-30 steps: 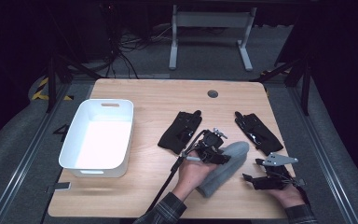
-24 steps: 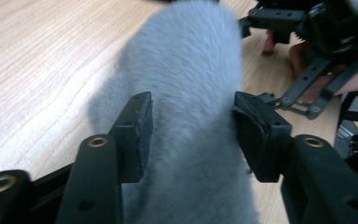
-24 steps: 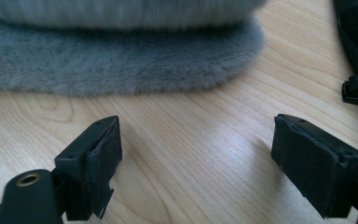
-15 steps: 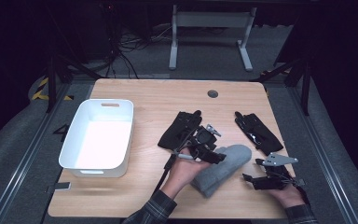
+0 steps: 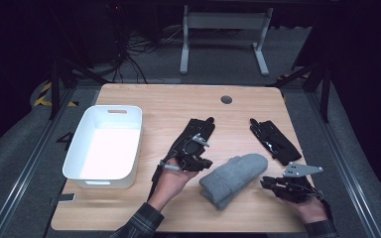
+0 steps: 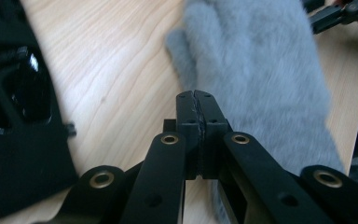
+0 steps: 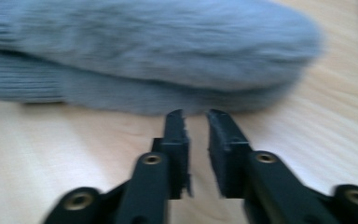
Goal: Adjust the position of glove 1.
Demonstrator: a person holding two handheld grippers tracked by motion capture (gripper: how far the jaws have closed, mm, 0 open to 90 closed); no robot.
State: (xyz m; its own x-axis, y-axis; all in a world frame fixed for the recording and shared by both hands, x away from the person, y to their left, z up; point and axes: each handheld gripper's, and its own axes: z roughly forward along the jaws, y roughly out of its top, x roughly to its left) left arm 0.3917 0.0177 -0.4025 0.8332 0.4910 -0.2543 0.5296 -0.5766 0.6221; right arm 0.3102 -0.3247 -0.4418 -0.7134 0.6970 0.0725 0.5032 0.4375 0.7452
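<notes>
Two grey mittens (image 5: 234, 178), stacked one on the other, lie on the wooden table (image 5: 168, 106) near the front edge, right of centre, running at a slant from near-left to far-right. From the left gripper view the fluffy top mitten (image 6: 261, 79) spreads out just past the jaws, thumb sticking out to one side.

The left gripper (image 5: 194, 159) sits just left of the mittens, held in the person's left hand (image 5: 171, 179). Its jaws have just been closing and now they're pressed tight together (image 6: 196, 100), nothing caught between them, tips poised at the mitten's edge.

Over on the right, the right gripper (image 5: 273, 183) rests low near the front right corner, pointing at the mittens' right side. Its jaws have just been closing too; a narrow gap is left between them (image 7: 196, 119), nothing in it but bare wood, tips just short of the lower mitten (image 7: 135, 95).

A black glove (image 5: 194, 136) lies just beyond the left gripper, another black glove (image 5: 274, 140) farther right. A white tub (image 5: 104, 141) stands on the left side of the table.
</notes>
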